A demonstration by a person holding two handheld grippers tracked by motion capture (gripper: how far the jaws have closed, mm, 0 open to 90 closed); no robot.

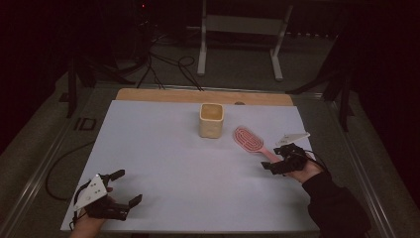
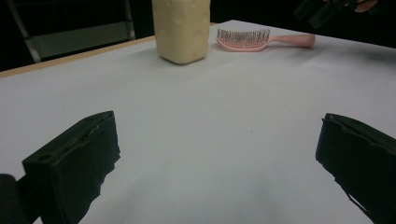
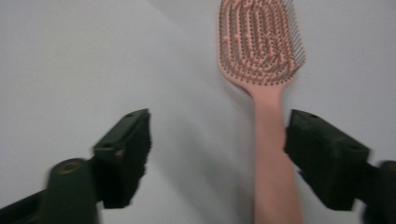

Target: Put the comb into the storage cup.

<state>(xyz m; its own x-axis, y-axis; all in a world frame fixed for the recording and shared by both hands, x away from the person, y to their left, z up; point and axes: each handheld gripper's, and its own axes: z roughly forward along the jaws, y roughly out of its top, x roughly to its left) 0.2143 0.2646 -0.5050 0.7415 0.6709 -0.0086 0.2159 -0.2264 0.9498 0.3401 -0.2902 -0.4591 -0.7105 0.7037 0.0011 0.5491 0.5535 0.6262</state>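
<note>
A pink hairbrush [image 1: 249,140] lies bristles up on the white mat, right of a cream cup [image 1: 211,120]. My right gripper [image 1: 274,157] is open at the brush's handle end. In the right gripper view the hairbrush [image 3: 261,51] points away, and its handle runs back between the jaws of the right gripper [image 3: 217,144], close to the right-hand one and apart from it. My left gripper [image 1: 128,187] rests open near the mat's front left corner with nothing between its jaws. From the left gripper [image 2: 217,158], the cup [image 2: 182,28] and hairbrush [image 2: 252,39] stand far ahead.
The white mat [image 1: 163,158] covers a wooden table whose bare back edge [image 1: 163,94] shows behind it. A white frame stand [image 1: 237,29] and cables lie on the floor beyond. The other hand's gripper [image 2: 327,9] shows at the top right of the left gripper view.
</note>
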